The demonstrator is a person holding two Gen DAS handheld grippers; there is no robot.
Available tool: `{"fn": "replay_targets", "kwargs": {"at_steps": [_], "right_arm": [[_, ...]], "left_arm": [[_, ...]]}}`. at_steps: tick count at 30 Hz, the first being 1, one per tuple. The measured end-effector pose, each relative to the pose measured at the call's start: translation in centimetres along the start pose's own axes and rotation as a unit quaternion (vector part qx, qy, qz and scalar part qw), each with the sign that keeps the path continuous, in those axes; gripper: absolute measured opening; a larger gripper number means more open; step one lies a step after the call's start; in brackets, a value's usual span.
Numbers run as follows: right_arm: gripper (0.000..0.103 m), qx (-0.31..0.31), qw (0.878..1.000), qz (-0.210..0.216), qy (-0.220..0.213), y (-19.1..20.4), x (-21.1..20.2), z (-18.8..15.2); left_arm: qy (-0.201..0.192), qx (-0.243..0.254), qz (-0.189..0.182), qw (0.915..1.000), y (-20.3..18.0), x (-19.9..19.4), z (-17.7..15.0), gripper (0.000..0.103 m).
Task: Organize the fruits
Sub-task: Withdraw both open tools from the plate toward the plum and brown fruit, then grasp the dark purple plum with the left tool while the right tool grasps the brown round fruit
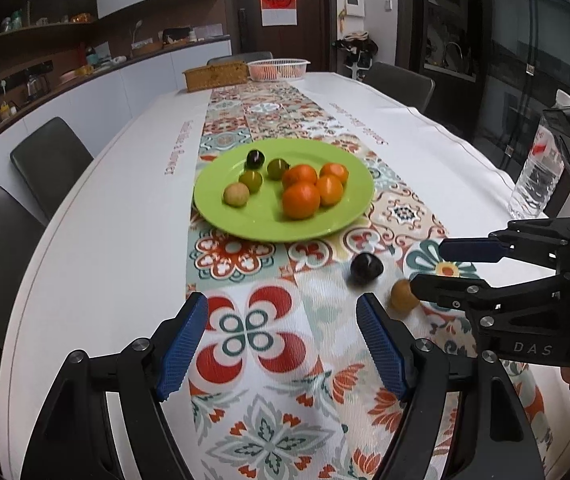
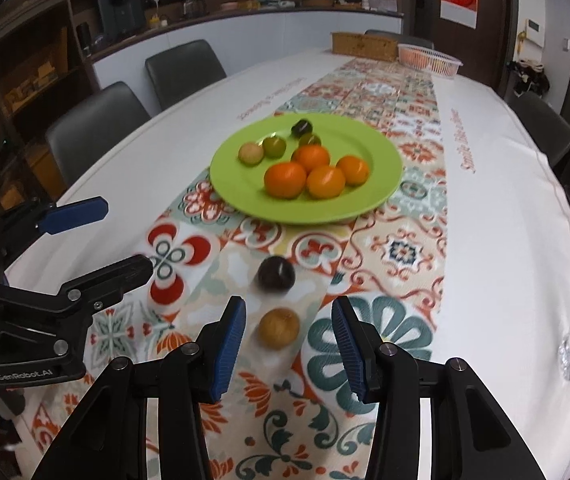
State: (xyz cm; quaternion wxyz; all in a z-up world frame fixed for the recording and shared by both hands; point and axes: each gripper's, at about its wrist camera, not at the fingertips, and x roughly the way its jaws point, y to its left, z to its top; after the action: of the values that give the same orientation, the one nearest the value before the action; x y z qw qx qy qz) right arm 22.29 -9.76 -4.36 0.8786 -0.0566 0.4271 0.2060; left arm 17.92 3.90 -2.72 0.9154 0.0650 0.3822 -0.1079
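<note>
Reaching for the loose fruit, the right gripper [image 2: 288,344] is standing open, lower centre of its view, with the brown fruit [image 2: 279,327] just ahead between its blue pads, untouched. The left gripper [image 1: 283,344] is gaping, empty. Next: closing on it, then carrying it to the green plate [image 2: 381,184].

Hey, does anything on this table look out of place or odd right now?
Yes. Two fruits lie loose on the patterned runner, short of the green plate holding the rest: a dark plum and a tan round fruit, the latter just ahead of the open right gripper. Nothing looks spilled or damaged.
</note>
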Motion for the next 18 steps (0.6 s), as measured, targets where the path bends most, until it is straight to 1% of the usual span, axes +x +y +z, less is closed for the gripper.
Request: {"fn": "replay_targets", "kwargs": {"at_steps": [5, 9, 11, 18], "right_arm": [[0.046, 0.000, 1.000, 0.012, 0.022, 0.2, 1.5, -0.5], [0.044, -0.001, 0.999, 0.009, 0.034, 0.3, 2.8, -0.6], [0.040, 0.001, 0.999, 0.011, 0.041, 0.2, 3.3, -0.7], [0.032, 0.000, 0.999, 0.015, 0.048, 0.2, 4.0, -1.0]], "left_arm": [[0.011, -0.003, -0.004, 0.9999, 0.2, 0.6, -0.5, 0.076], [0.017, -0.003, -0.005, 0.9998, 0.2, 1.0, -0.7, 0.076], [0.020, -0.003, -0.005, 0.9998, 0.2, 1.2, -0.8, 0.076], [0.027, -0.003, -0.009, 0.9996, 0.1, 1.9, -0.8, 0.076]]}}
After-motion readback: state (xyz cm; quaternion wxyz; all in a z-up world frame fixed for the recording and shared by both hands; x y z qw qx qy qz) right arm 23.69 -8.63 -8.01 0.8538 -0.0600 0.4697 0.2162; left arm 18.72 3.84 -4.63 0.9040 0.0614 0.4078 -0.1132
